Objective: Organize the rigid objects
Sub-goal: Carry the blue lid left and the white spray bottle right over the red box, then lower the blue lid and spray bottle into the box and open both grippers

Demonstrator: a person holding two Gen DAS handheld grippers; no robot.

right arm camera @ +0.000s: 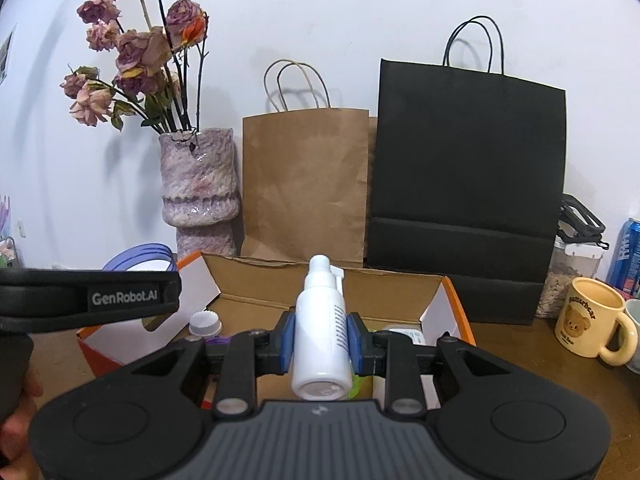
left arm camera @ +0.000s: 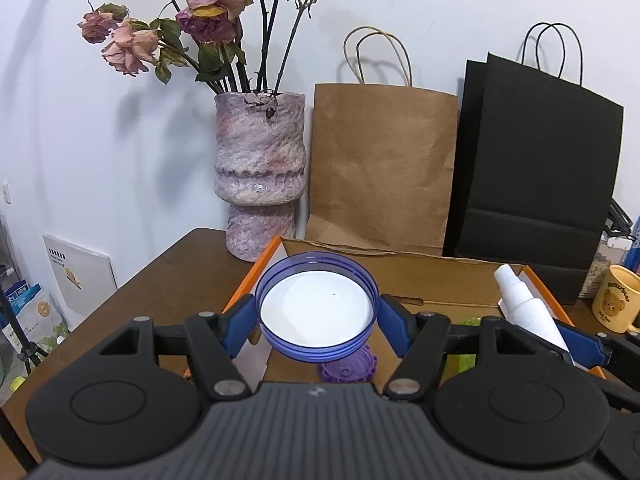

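Observation:
My left gripper (left arm camera: 317,316) is shut on a blue translucent lid with a white inside (left arm camera: 316,308) and holds it above the left part of an open cardboard box with orange edges (left arm camera: 400,258). My right gripper (right arm camera: 321,338) is shut on a white spray bottle (right arm camera: 321,332), nozzle pointing away, above the same box (right arm camera: 320,276). The bottle also shows in the left wrist view (left arm camera: 528,312), and the lid in the right wrist view (right arm camera: 138,261). Inside the box lie a purple toothed piece (left arm camera: 349,368), a grey ridged cap (right arm camera: 205,323) and something green (left arm camera: 464,360).
A purple vase of dried roses (left arm camera: 259,176), a brown paper bag (left arm camera: 382,168) and a black paper bag (left arm camera: 536,168) stand behind the box against the wall. A yellow bear mug (right arm camera: 588,324), a blue can (right arm camera: 628,256) and a clear container (right arm camera: 572,276) stand at the right on the brown table (left arm camera: 160,292).

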